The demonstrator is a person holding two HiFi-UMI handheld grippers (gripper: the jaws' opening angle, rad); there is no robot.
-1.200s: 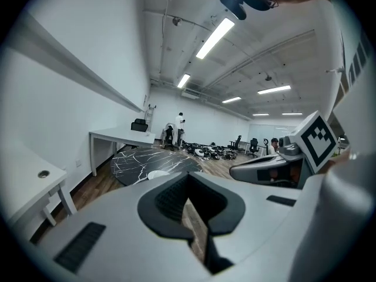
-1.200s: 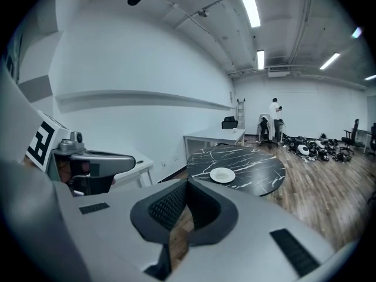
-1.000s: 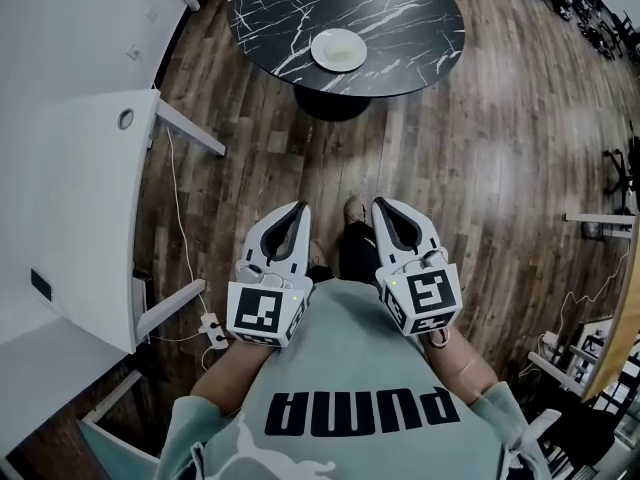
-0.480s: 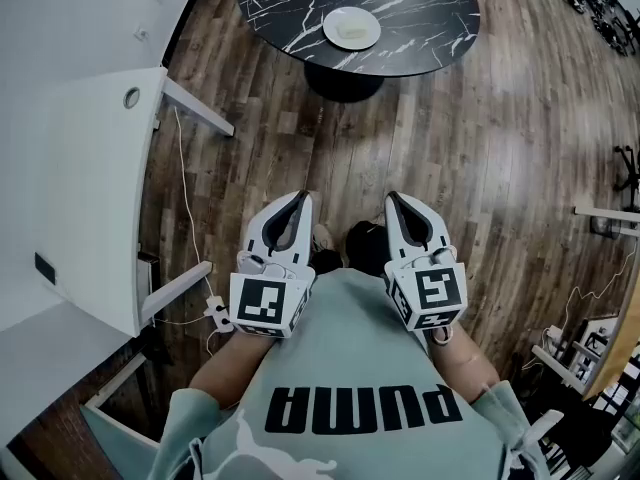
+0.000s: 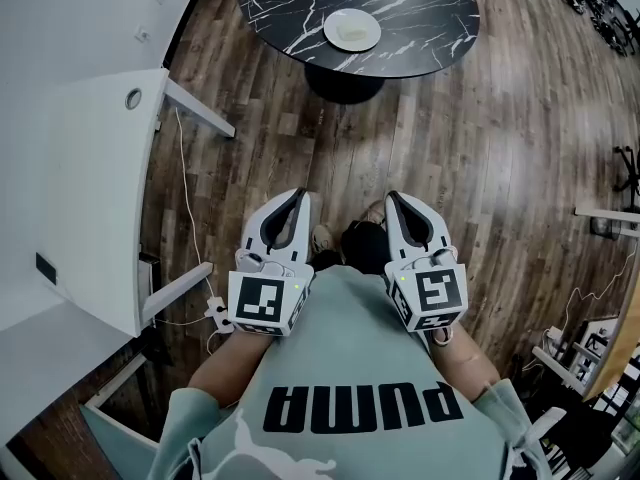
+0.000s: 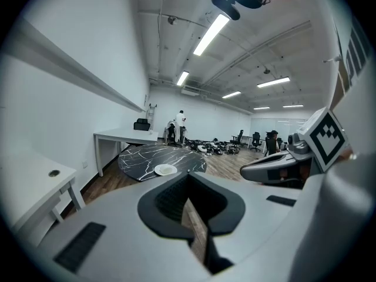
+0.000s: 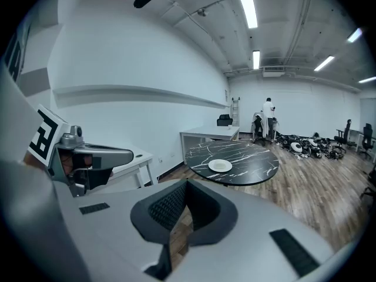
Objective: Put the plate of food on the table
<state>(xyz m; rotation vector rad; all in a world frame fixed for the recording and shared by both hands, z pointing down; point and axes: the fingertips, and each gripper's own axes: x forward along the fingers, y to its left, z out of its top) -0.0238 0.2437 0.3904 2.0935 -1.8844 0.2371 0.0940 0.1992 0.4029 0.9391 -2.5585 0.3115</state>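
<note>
A white plate point(image 5: 352, 30) with pale food on it rests on the round black marble table point(image 5: 420, 8), far ahead of me across the wood floor. It also shows in the left gripper view, plate point(image 6: 165, 170) on table point(image 6: 138, 157), and in the right gripper view, plate point(image 7: 220, 165) on table point(image 7: 249, 170). My left gripper point(image 5: 300, 196) and right gripper point(image 5: 393, 196) are held side by side close to the person's chest. Both point toward the table. Each is shut with nothing in it, and neither is near the plate.
A white desk point(image 5: 80, 168) stands at my left, with a cable point(image 5: 185, 213) and power strip point(image 5: 212, 328) on the floor beside it. Another white desk point(image 6: 123, 137) stands beyond the table. Office chairs, floor clutter and standing people point(image 7: 268, 117) are at the far end.
Over the last second the table and plate slid up and slightly right in the head view, and both grippers sit a little lower. Both grippers stayed shut and empty.
</note>
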